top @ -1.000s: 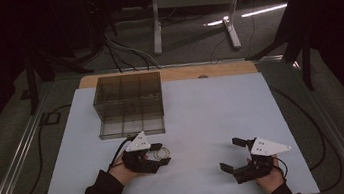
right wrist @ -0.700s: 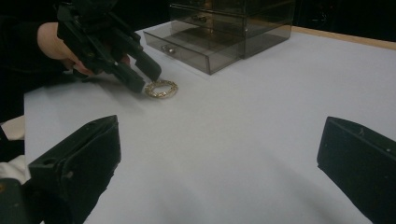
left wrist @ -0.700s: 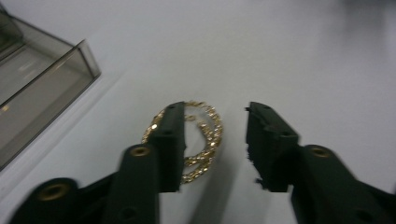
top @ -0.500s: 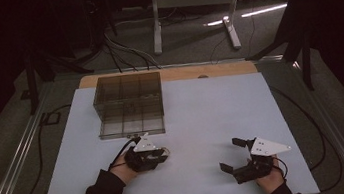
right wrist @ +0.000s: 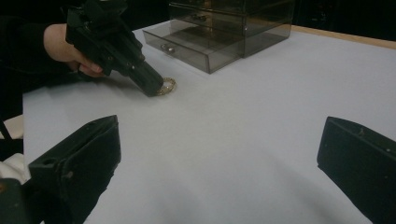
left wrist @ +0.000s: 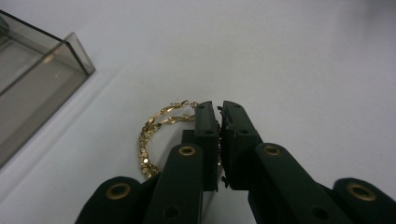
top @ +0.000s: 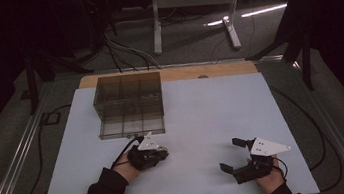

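A gold chain hoop point(left wrist: 150, 136) lies against the white table, and my left gripper point(left wrist: 219, 110) is shut on its near side. In the high view the left gripper point(top: 160, 154) sits just in front of the smoky clear drawer box point(top: 129, 102). From the right gripper view, the left gripper point(right wrist: 150, 86) points down at the table with the hoop point(right wrist: 167, 86) at its tip. My right gripper point(top: 230, 155) rests near the table's front right. It is open and its jaws stand wide apart around bare table point(right wrist: 219, 127).
The drawer box point(right wrist: 224, 28) has its bottom drawer point(right wrist: 187, 46) pulled out toward the left gripper; a corner of the box point(left wrist: 37, 74) is close on the left. A wooden strip point(top: 167, 73) runs along the far table edge. Cables and a stand lie on the floor beyond.
The left gripper has shifted slightly left, toward the drawer box. The right gripper has stayed where it was, open.
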Motion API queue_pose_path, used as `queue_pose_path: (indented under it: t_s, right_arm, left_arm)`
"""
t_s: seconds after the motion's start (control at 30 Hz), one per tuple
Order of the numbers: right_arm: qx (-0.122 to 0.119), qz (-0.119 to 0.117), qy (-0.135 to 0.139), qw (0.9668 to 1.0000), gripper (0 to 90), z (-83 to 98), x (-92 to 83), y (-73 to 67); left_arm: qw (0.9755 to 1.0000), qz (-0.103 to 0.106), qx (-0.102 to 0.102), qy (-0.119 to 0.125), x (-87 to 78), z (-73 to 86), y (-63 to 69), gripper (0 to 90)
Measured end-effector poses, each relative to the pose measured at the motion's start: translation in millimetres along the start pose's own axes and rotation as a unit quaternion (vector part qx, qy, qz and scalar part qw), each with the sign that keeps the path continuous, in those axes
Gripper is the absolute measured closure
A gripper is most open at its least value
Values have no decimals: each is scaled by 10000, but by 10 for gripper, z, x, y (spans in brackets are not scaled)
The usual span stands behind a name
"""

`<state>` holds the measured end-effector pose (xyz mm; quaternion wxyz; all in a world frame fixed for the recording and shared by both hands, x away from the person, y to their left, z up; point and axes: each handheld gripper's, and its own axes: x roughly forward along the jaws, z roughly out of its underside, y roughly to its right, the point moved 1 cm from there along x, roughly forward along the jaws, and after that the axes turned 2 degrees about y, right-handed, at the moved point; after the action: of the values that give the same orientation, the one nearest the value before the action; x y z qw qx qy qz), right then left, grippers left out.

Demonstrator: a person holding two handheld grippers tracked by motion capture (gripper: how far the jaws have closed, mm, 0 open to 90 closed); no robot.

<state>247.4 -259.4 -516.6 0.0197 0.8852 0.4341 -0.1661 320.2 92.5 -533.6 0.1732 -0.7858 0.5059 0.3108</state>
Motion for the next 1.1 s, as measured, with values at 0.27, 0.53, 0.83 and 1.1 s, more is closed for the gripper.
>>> queue_pose_path:
  t_s: [0.27, 0.53, 0.83, 1.1]
  right_arm:
    - [12, 0, -3, 10000, 0, 1, 1, 1]
    - [-5, -17, 13, 10000, 0, -3, -3, -6]
    - [-13, -19, 21, 10000, 0, -4, -5, -11]
    - [-21, -25, 15, 10000, 0, -2, -1, -12]
  left_arm:
    - [9999, -13, 16, 103, -58, -45, 12, 872]
    - [9995, -53, 12, 296, -198, -126, -1, 873]
    - [9989, -230, -53, 412, -341, -169, -79, 873]
    - [9974, -407, -201, 566, -480, -184, -197, 874]
